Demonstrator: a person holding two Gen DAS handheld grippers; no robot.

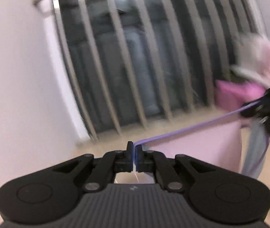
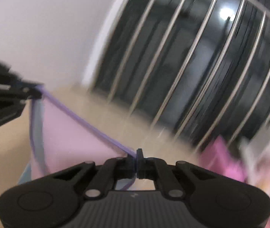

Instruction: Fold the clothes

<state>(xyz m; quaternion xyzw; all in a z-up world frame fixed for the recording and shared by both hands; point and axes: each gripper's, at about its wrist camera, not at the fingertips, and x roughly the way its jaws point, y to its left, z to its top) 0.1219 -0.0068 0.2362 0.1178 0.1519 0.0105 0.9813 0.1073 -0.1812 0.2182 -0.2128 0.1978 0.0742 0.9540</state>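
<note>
A pale lilac garment (image 1: 201,148) with a purple edge band (image 1: 192,128) hangs stretched between my two grippers, above a beige surface (image 1: 112,140). My left gripper (image 1: 134,149) is shut on one end of the band. My right gripper (image 1: 252,107), at the right edge of the left wrist view, pinches the other end. In the right wrist view, my right gripper (image 2: 137,156) is shut on the band, and the lilac garment (image 2: 68,136) runs up left to my left gripper (image 2: 35,93). A grey-blue strip of the cloth (image 2: 37,133) hangs below that end. Both views are motion-blurred.
A dark window behind upright metal bars (image 1: 135,66) fills the background, with a white wall (image 1: 21,76) to its left. A heap of pink and white clothes (image 1: 245,87) lies at the right, by the window; the right wrist view shows this heap (image 2: 230,161) too.
</note>
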